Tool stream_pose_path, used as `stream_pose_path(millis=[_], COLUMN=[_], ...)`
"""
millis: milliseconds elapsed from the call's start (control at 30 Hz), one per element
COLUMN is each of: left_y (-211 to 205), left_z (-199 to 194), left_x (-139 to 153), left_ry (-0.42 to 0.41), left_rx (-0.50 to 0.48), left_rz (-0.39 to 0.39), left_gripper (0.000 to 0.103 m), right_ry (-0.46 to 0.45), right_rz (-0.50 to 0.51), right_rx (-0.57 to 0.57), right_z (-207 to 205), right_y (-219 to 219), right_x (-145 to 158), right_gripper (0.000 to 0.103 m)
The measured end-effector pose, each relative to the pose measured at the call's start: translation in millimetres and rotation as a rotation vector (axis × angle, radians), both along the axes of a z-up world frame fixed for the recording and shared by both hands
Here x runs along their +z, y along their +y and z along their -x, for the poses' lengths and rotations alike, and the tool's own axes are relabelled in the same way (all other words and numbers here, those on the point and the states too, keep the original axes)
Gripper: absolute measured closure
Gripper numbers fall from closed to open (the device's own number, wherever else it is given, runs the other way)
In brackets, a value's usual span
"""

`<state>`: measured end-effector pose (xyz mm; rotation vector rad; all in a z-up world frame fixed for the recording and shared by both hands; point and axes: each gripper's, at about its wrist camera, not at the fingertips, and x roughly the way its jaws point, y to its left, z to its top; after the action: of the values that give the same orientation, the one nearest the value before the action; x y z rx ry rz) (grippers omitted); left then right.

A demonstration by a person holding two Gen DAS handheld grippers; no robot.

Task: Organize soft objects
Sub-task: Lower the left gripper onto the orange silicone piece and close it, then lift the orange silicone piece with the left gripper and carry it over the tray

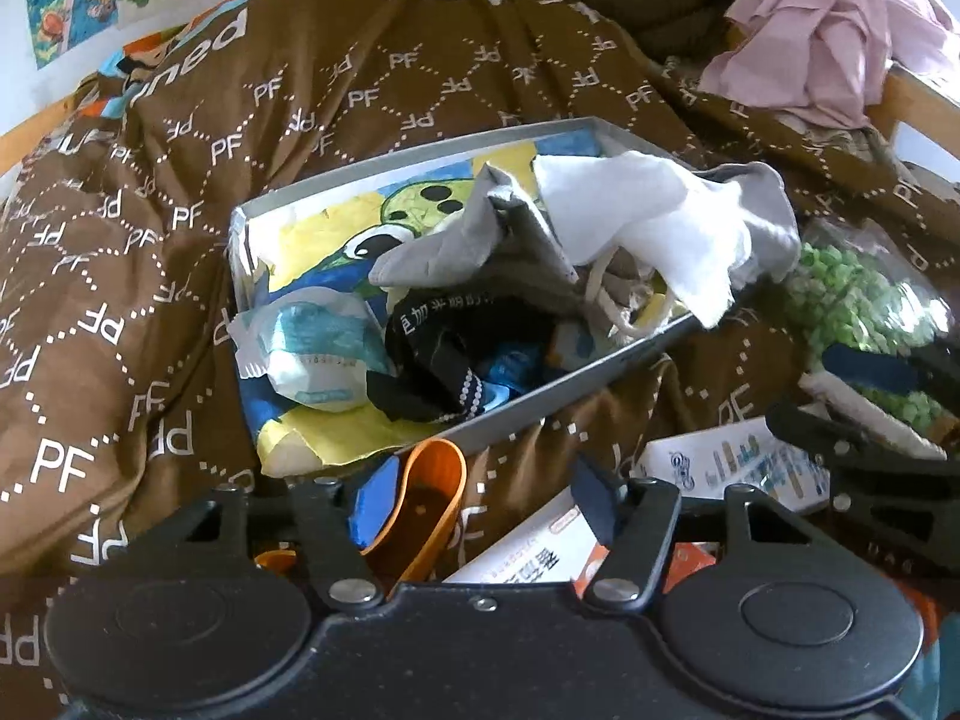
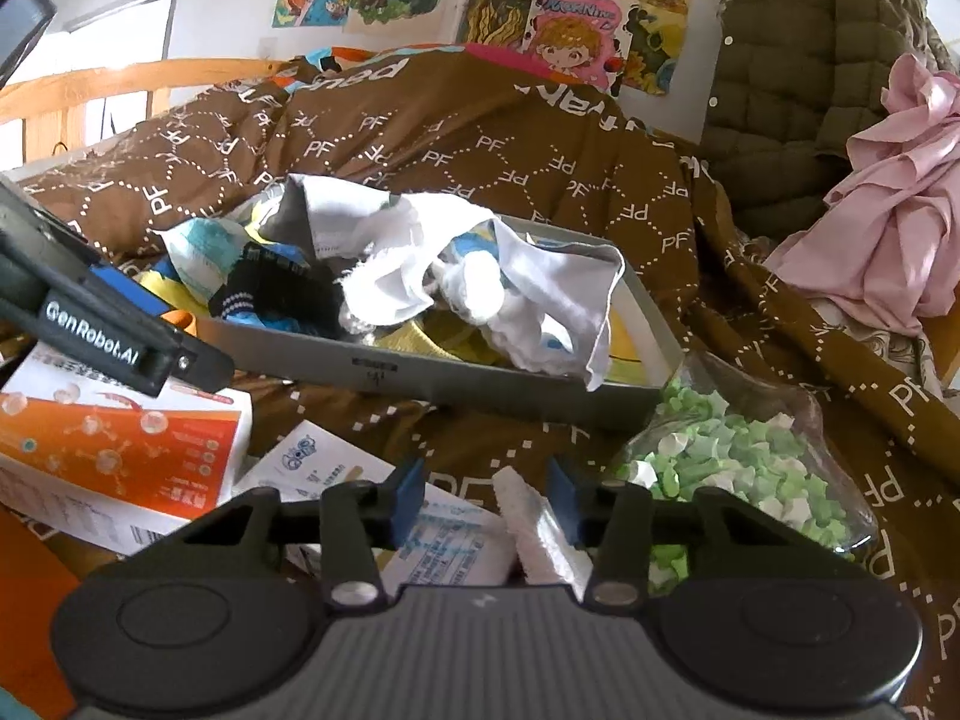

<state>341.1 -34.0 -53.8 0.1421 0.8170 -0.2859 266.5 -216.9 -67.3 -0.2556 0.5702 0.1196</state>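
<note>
gaping empty, both the left tongs (image 1: 483, 501) and right tongs (image 2: 485, 495) hover near the grey box (image 1: 543, 391).

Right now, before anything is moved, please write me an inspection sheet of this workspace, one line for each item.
Surface: brown quilt printed with white PF letters, rumpled, over a bed.
Job's things: shallow grey cardboard box on the quilt holds a white cloth, a grey cloth, a black sock with white dots and a wrapped blue-white pack.
Clutter: clear bag of green and white pieces, orange-white carton, orange plastic scoop, white printed sheet.
Grippers: left gripper open, empty; right gripper open, a white foam strip between its fingers.
Cables: nothing seen.
Surroundings: cartoon posters, olive quilted jacket, pink garment, wooden bed rail.
</note>
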Motion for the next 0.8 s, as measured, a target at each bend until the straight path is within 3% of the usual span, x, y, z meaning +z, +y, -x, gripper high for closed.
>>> stream_pose_path(millis=[167,233,367,433,633,800], left_y=[5.9,9.8,17.9,18.7,13.8,9.2], left_z=[-1.7,-3.9,-7.7,-8.0,-7.1,0.1], left_x=[1.1,-0.2,-6.4,-6.8,-7.6,-1.5], left_ry=[0.012,0.031,0.056,0.052,0.041,0.010], left_rx=[0.015,0.035,0.065,0.074,0.066,0.043], left_rz=[0.017,0.007,0.017,0.020,0.006,0.035], left_gripper=[0.048,0.060,0.064,0.074,0.088,0.092], right_ry=[0.008,0.007,0.005,0.006,-0.015,-0.041], right_rz=[0.008,0.012,0.021,0.019,0.015,-0.002], right_rx=[-0.021,-0.027,-0.046,-0.051,-0.046,-0.028], right_z=[-2.1,-2.3,-2.7,-2.9,0.1,3.5], right_y=[-2.3,-2.6,-3.9,-4.6,-3.7,-2.7], right_x=[-1.3,-1.6,-1.6,-1.7,1.6,6.4], right_gripper=[0.065,0.068,0.081,0.082,0.085,0.087])
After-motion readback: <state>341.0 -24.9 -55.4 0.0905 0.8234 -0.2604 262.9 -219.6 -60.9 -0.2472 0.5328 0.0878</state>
